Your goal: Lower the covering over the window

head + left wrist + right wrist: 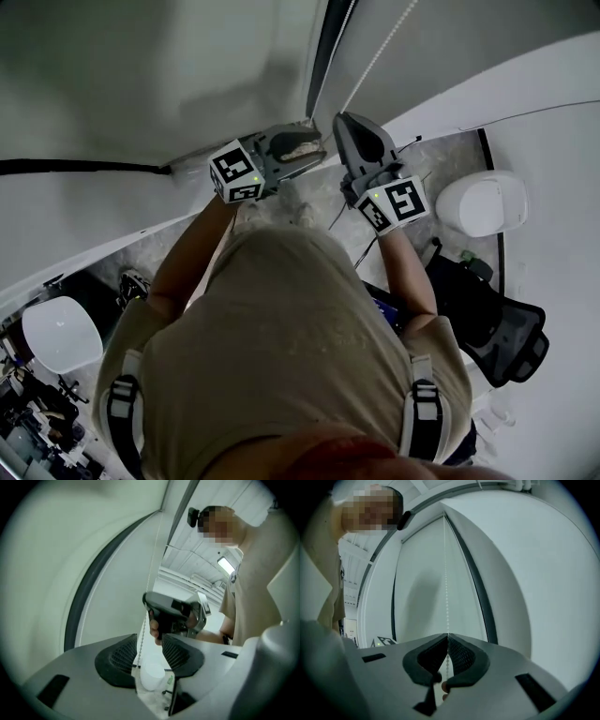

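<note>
Right gripper [448, 637]: my jaws pinch tight on the thin white bead chain [446, 588].
Left gripper [150, 640]: my jaws stand apart, chain between them, not squeezed.
White window blind [419, 573]: hangs behind the chain.

The bead chain [380, 56] runs off the head view's top edge, so its upper end is unseen. In the right gripper view its lower run vanishes behind the right gripper's [448, 637] closed pads [464, 657]. The person's torso [281, 347] hides much of the floor [450, 159]

Matt, perhaps cloth blind [419, 578]; beaded cord [446, 564]
</note>
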Tool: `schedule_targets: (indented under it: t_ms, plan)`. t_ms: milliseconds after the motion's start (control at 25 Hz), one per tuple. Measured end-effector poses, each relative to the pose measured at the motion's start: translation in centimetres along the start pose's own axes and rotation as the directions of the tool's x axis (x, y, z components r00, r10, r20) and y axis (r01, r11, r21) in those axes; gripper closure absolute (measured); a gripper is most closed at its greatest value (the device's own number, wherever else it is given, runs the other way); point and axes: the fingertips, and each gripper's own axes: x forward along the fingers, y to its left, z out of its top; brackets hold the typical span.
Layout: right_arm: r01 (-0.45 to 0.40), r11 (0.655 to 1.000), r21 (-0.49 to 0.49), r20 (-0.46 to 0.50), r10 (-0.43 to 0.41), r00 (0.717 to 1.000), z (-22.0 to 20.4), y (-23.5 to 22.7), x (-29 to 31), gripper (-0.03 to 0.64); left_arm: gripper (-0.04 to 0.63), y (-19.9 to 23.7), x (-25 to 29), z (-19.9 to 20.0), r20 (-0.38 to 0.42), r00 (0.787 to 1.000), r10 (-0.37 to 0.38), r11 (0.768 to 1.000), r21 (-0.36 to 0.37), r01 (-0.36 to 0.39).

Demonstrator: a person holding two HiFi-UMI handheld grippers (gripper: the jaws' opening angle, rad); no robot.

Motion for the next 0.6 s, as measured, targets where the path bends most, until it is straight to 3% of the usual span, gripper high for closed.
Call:
schedule_targets:
  t_ms: [40,120,280,320,360,400,520,600]
  plan:
    - [-0.003,1.000,0.017,-0.029,0.004,1.000,-1.3,-0.4,-0.3,0.601,0.431,0.4,-0.6,0.6,0.028,0.999,0.023,1.000,-0.014,-0.023]
    - [-0.017,0.999,0.040,-0.083,0.021,0.996,-3.8,-0.7,-1.3,0.601,0.430,0.6,-0.7,3.6,0.098,0.992,0.077,0.997,0.006,-0.078]
    - [-0.060,0.994,0.094,-0.130,0.072,0.989,-7.4,-0.2,-3.1,0.601,0.431,-1.4,3.3,10.8,0.169,0.980,0.105,0.978,0.159,-0.133]
    - [-0.070,0.993,0.099,-0.130,0.083,0.988,-7.7,-0.1,-3.1,0.601,0.450,-1.6,4.2,11.8,0.163,0.980,0.116,0.967,0.207,-0.149]
    - [-0.077,0.992,0.103,-0.131,0.090,0.987,-7.8,-0.1,-3.1,0.601,0.562,-1.8,4.7,12.3,0.152,0.980,0.127,0.955,0.248,-0.162]
    - [-0.081,0.991,0.109,-0.132,0.095,0.987,-7.9,0.0,-3.1,0.601,0.574,-1.9,4.9,12.4,0.143,0.981,0.134,0.948,0.269,-0.169]
    - [-0.106,0.988,0.113,-0.121,0.119,0.986,-8.0,0.1,-3.2,0.600,0.578,-1.6,3.5,12.3,0.183,0.971,0.157,0.954,0.226,-0.197]
    - [-0.146,0.986,0.079,-0.055,0.150,0.987,-6.7,0.2,-3.9,0.600,0.578,-1.3,2.4,12.4,0.213,0.958,0.193,0.947,0.216,-0.239]
